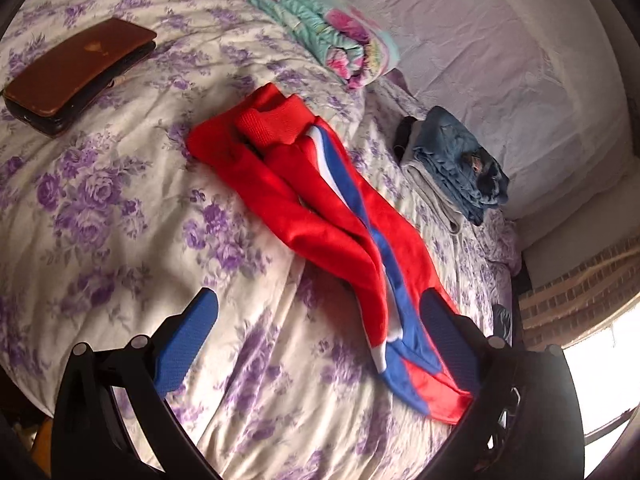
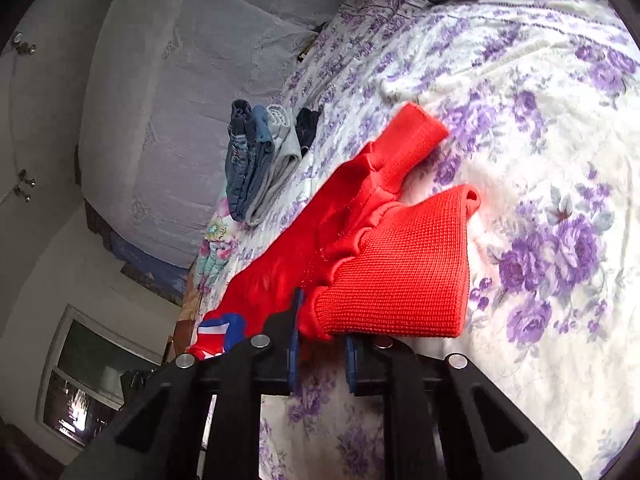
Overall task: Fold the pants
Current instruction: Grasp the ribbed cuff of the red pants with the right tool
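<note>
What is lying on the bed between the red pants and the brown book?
Nothing: in the left wrist view only bare floral bedsheet lies between the red pants and the brown book.

Non-task items on and around the bed

A white bedspread printed with purple roses [image 1: 100, 208] covers the bed. A flat brown leather-look case [image 1: 76, 76] lies on it, well apart from a rolled turquoise quilt with pink flowers [image 1: 320, 28]. A folded stack of blue denim and grey garments [image 1: 452, 164] sits near the pale quilted headboard [image 1: 500, 60]. A brick wall section [image 1: 580, 292] adjoins a bright window [image 1: 600, 384].
</note>
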Tool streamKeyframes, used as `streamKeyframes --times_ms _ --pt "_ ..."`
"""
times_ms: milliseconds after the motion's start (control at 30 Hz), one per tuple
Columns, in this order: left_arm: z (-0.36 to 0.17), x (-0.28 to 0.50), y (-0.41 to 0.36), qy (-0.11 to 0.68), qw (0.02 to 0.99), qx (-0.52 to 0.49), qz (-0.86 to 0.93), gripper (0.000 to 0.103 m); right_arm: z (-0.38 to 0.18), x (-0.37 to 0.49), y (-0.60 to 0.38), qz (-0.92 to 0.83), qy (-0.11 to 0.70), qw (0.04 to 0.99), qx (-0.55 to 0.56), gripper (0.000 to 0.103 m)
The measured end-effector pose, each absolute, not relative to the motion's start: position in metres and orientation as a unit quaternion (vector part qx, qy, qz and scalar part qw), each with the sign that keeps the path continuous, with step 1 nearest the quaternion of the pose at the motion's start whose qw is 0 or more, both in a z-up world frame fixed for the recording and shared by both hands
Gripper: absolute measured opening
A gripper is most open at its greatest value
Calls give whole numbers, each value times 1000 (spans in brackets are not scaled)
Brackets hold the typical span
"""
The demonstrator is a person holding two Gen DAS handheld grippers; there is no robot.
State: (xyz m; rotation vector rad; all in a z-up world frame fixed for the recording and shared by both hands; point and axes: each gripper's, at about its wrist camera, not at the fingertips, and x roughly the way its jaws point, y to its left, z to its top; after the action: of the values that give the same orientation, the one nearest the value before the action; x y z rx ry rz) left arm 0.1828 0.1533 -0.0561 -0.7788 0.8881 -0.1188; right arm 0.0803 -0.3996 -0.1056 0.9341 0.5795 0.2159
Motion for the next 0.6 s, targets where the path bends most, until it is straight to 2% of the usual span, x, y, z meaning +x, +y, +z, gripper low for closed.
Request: streamKeyframes --times_ms 167,367,433,500,600 --pt "-68 209 159 438 814 -380 -30 98 -84 72 -401 101 245 865 427 17" --pt "-72 216 160 413 834 -366 -21 98 -77 57 -428 85 217 868 439 16" --pt "-74 211 164 397 840 -369 -25 95 -83 52 -441 75 216 863 451 16" --pt "-74 207 165 392 845 -363 -19 83 -93 51 -450 71 227 855 462 16" --pt "-73 201 160 394 853 -341 -22 77 -110 55 -457 76 240 837 485 16"
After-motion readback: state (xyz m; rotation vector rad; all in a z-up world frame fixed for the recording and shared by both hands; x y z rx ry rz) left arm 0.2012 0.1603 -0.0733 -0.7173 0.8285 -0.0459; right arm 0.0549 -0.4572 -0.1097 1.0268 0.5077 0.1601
